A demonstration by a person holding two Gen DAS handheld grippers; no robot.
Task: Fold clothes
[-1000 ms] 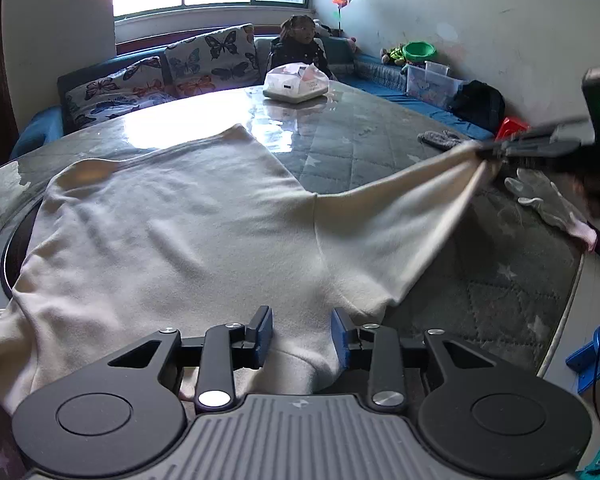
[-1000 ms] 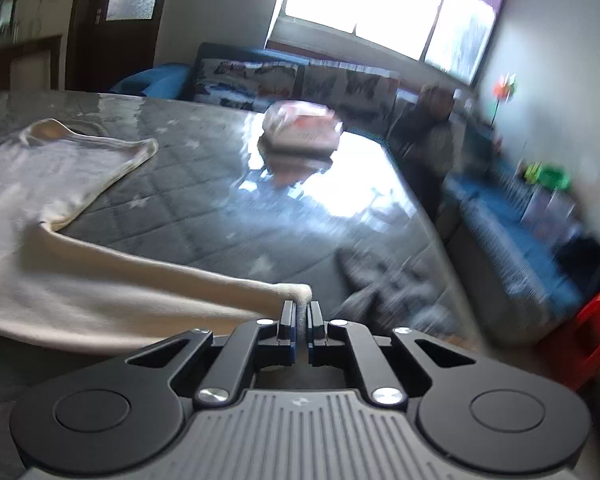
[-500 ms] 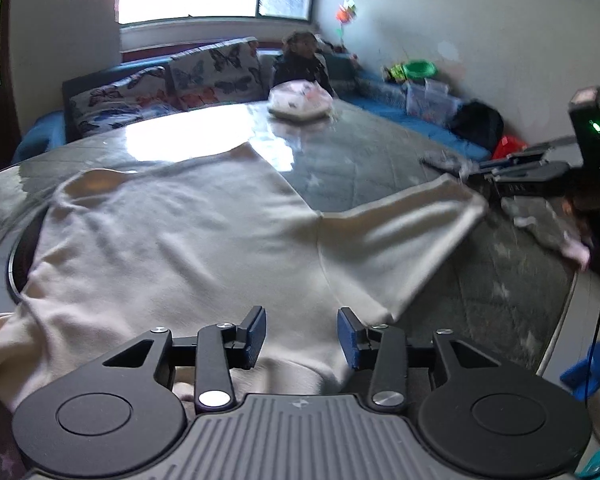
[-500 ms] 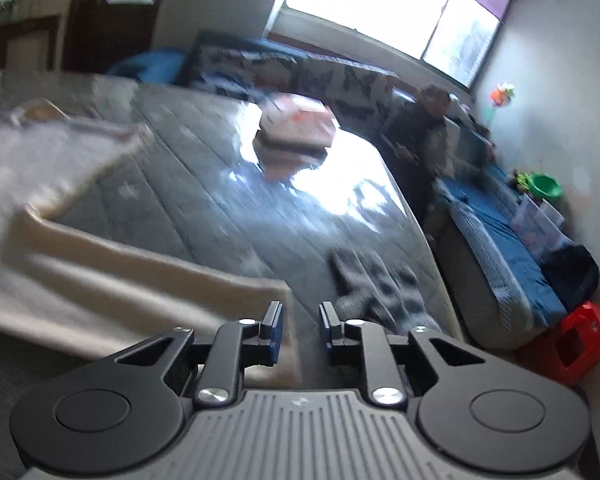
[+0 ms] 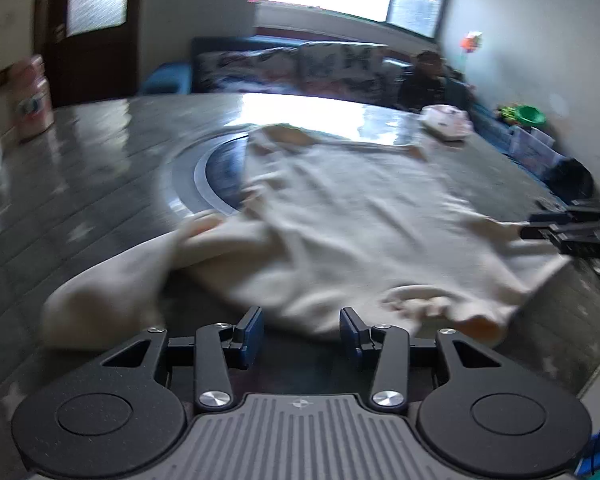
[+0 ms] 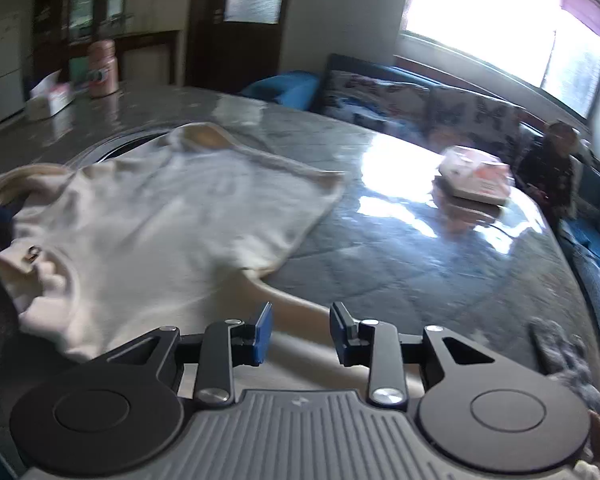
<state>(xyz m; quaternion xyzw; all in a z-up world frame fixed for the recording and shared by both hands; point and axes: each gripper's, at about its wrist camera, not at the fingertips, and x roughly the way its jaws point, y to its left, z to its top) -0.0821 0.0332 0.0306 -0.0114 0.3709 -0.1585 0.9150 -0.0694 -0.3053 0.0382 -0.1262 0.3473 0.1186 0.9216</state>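
Observation:
A cream long-sleeved top lies spread on the round grey table, one sleeve bunched at the left. My left gripper stands open just short of the garment's near edge, nothing between its fingers. In the right wrist view the same top fills the left half, and its sleeve runs under my open right gripper. The right gripper's dark fingers also show at the right edge of the left wrist view, over the garment's right side.
A tissue pack sits on the far side of the table. A pink jar and a box stand at the far left. A grey cloth lies near the right rim. A person sits on the sofa behind.
My right gripper opened and let go of the sleeve, which dropped onto the table, then swung left over it. My left gripper turned left and drew back; its view now shows the bunched sleeve.

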